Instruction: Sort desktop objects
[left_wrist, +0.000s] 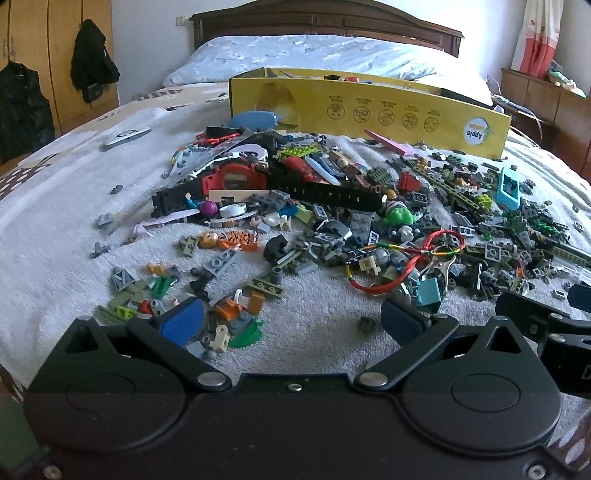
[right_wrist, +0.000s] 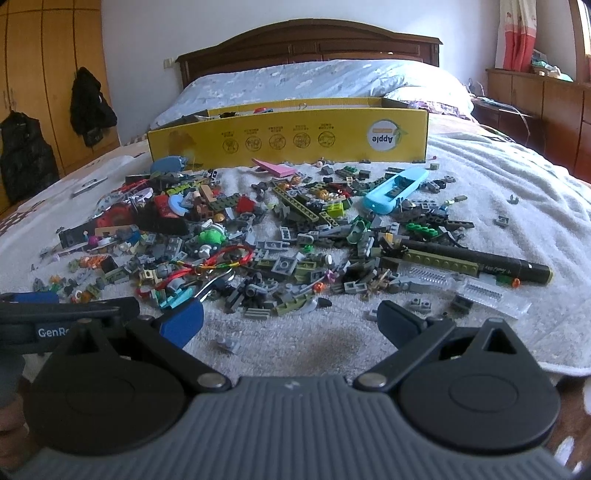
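Daylight enters from upper right in both views; the pale blue quilted bedcover (left_wrist: 332, 55) washes out near the red-and-white curtain (right_wrist: 517, 33). Strong fisheye bowing bends the long yellow cardboard box (left_wrist: 369, 107) and room edges. Focus is soft overall, shadows weak and diffuse.

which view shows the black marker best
The right wrist view: the black marker lies in full view at the pile's right edge, partly under a green brick strip. The left wrist view shows at most a dark sliver at its right edge, too unclear to identify.
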